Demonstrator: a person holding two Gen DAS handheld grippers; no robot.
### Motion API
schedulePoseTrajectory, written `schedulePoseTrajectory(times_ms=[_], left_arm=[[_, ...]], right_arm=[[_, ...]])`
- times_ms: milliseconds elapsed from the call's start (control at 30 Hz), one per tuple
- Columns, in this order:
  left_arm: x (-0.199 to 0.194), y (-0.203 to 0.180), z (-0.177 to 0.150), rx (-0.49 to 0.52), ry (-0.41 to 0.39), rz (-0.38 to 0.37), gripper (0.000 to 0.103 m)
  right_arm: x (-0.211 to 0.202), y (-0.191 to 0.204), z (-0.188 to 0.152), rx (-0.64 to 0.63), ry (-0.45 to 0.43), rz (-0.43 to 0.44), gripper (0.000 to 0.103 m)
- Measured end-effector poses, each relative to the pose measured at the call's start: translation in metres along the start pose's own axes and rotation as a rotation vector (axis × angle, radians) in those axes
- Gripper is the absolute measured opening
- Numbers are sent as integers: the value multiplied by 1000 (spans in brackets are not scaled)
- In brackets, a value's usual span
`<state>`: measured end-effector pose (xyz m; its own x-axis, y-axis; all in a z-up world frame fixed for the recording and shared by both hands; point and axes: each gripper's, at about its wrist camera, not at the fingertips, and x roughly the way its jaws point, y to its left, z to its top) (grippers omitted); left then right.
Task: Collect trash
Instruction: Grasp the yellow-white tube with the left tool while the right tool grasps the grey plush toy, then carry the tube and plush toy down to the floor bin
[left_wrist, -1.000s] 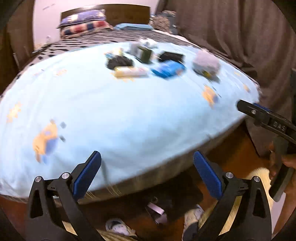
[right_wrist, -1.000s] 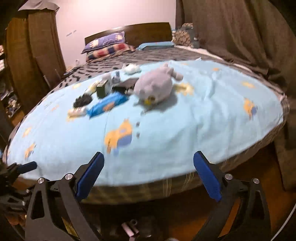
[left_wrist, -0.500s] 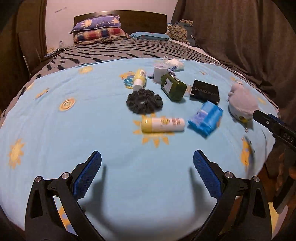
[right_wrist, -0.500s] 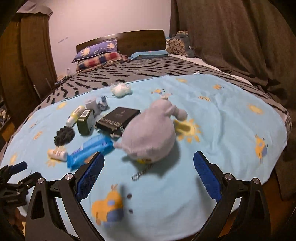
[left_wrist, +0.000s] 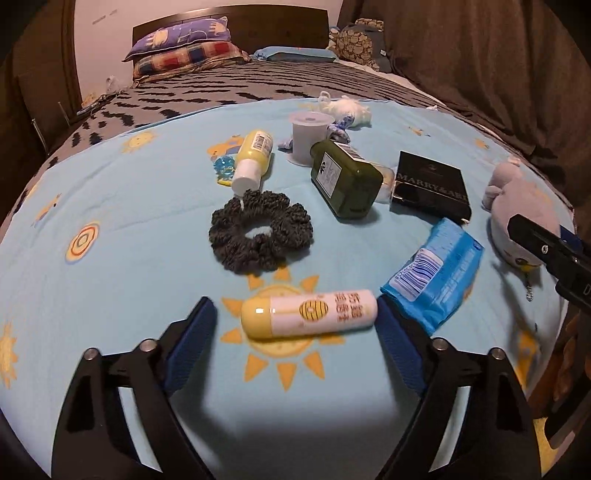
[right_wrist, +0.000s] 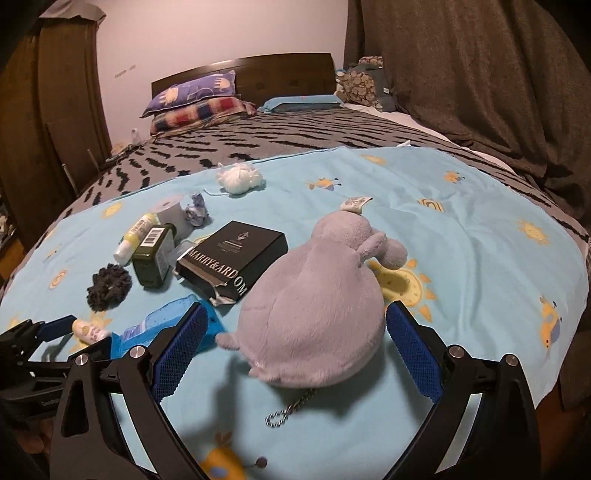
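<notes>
Left gripper (left_wrist: 295, 325) is low over the blue sheet (left_wrist: 129, 229), jaws wide apart, straddling the yellow-capped tube (left_wrist: 308, 314) lengthwise. The right pad sits just beside or touching the tube's flat end; the left pad is clear of the cap. Looks lined up for an end-to-end pinch, nothing clamped yet.

Right gripper (right_wrist: 295, 343) has its jaws wide apart too, bracketing the grey plush toy (right_wrist: 314, 306). It's not squeezing; whether a pad touches the plush, I can't tell. The plush's keychain (right_wrist: 288, 410) trails on the sheet toward the camera.

My read is that the trash candidates are the tube, the blue wipes pack (left_wrist: 434, 280) just right of it, and the crumpled paper (right_wrist: 197, 214) further back. The plush seems an odd pick for trash, so the right side may just be parking there.

Everything is clustered on the sheet, loose and lying flat:
- dark scrunchie (left_wrist: 260, 236)
- green bottle (left_wrist: 345, 181) on its side
- yellow bottle (left_wrist: 253, 158) on its side
- black box (left_wrist: 430, 184), closed, one corner torn per the right view; contents not visible
- white cup (left_wrist: 308, 138) upright with a lid on; can't see inside
- white yarn ball (right_wrist: 240, 179) at the far edge

No bin or bag is in either view, so the drop-off location is unknown.
</notes>
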<state>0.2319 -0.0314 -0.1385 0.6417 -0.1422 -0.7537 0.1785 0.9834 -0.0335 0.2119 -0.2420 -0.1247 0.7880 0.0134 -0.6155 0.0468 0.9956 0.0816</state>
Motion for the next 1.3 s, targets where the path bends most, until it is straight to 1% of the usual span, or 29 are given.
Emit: schedulePoseTrajectory(times_ms=[33,67,100,133,167,200,300,433,500,633,800,933,1067,1300], left_arm=[[0,1,0,-2,-2,-5,76],[0,1,1,-5,-4,-8,71],[0,2,2,-7,-5,-10,65],[-1,3,2,-9,-5,-8,65],[-2,4,2,-13,-4,-16,65],[-3,5,2,-15,-2,-20,65],[-9,5,-3,-6,-3,-18,65],[-19,5,-13,-3,-11,-18,65],[-29,5,-19,-3,-17,-25,65],[-51,5,-31,7,-45,-39,65],[-92,0,-46,15,-101,-48,65],[-119,-8,-61,30,-126,-62,65],[-138,-15,-83,33,-131,-87,65],[-151,-27,-129,56,-101,-131,65]], right_arm=[[1,0,0,0,0,0,97],[3,0,1,-4,-1,1,97],[3,0,1,-10,-4,2,94],[4,0,0,-16,-6,7,84],[4,0,0,-22,-8,-6,77],[4,-1,-1,-26,-13,-8,74],[0,-4,-2,-24,-5,7,73],[-12,-2,-7,-44,-10,6,71],[-22,-3,-9,-32,-17,26,70],[-50,-3,-13,-26,-54,52,70],[-90,2,-22,-39,-93,82,70],[-117,7,-39,-56,-98,112,70],[-136,10,-65,-67,-73,142,70],[-149,10,-111,-80,-1,179,70]])
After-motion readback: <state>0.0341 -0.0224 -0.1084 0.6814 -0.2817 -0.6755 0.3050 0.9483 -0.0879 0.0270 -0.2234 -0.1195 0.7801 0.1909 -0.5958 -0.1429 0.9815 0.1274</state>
